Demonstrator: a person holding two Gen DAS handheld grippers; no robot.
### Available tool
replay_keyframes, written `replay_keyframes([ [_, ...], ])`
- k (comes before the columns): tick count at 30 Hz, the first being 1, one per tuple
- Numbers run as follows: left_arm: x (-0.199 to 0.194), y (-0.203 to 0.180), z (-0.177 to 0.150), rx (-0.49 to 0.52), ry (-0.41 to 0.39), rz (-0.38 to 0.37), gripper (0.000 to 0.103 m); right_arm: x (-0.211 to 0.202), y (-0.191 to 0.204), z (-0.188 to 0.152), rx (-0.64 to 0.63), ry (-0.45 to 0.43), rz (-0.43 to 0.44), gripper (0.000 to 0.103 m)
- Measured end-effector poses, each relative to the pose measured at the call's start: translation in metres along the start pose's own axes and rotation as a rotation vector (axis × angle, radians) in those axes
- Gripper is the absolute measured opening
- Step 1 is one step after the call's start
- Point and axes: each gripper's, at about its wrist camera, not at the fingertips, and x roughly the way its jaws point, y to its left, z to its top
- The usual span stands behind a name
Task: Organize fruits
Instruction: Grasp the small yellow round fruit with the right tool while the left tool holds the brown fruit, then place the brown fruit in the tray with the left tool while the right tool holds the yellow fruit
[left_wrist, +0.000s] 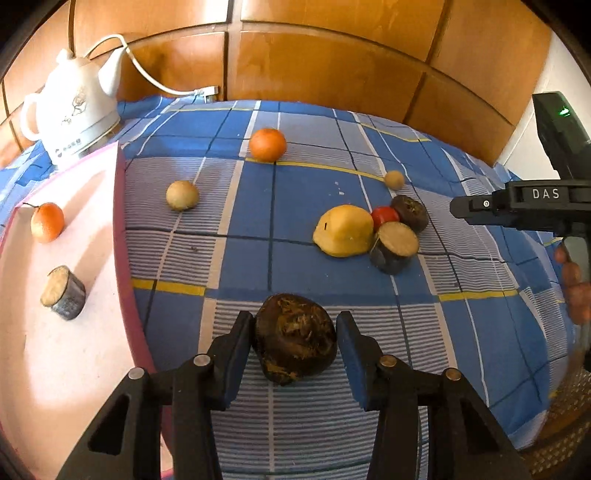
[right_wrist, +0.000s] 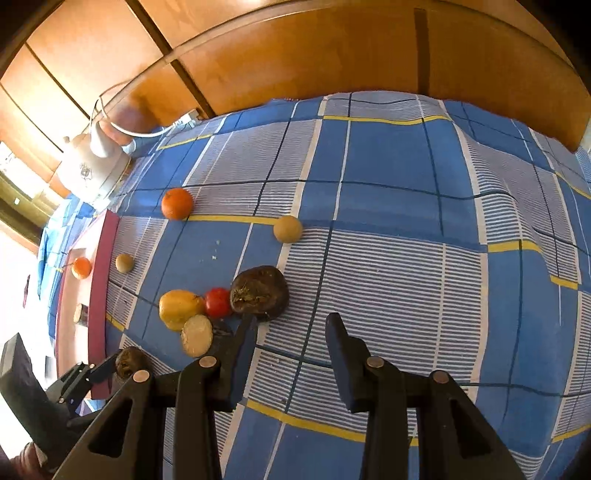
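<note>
My left gripper (left_wrist: 295, 321) is shut on a dark brown, rough fruit (left_wrist: 295, 339), its blue pads pressed against both sides, just right of the pink tray (left_wrist: 74, 350). The same grip shows small in the right wrist view, around the dark fruit (right_wrist: 127, 363). An orange (left_wrist: 47, 222) and a cut dark piece (left_wrist: 62, 293) lie in the tray. On the checked cloth lie an orange (left_wrist: 267, 144), a beige round fruit (left_wrist: 182, 195) and a cluster of yellow fruit (left_wrist: 345, 230), tomato (left_wrist: 384, 217), dark fruit (right_wrist: 258, 293) and cut half (right_wrist: 197, 335). My right gripper (right_wrist: 291, 321) is open over bare cloth beside that cluster.
A white kettle (left_wrist: 74, 110) with its cord stands at the back left beside the tray. A wooden panelled wall (left_wrist: 332, 55) runs behind the table. A small beige fruit (left_wrist: 394, 180) lies alone behind the cluster. The cloth ripples at the right (right_wrist: 517, 192).
</note>
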Motion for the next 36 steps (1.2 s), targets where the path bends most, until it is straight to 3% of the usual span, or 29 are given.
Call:
replay_keyframes([
  [8,0.007,-0.004,-0.005,0.039,-0.014,0.016,0.049,0.005,-0.006,0.007,0.051,0.002,-0.01,0.039],
  [16,0.008,-0.005,-0.007,0.054,-0.03,0.026,0.049,0.019,-0.001,0.047,0.118,-0.028,0.002,0.039],
  [23,0.006,-0.006,-0.009,0.061,-0.036,0.027,0.049,0.054,0.011,0.069,0.099,0.02,-0.067,0.039],
  [26,0.005,-0.006,-0.009,0.062,-0.037,0.027,0.049,0.068,0.013,0.071,0.078,0.052,-0.079,0.038],
  [28,0.006,-0.006,-0.009,0.065,-0.038,0.031,0.05,0.073,0.016,0.069,0.057,0.06,-0.099,0.024],
  [36,0.005,-0.008,-0.011,0.076,-0.045,0.041,0.05,0.052,0.009,0.05,-0.031,0.045,-0.149,0.025],
])
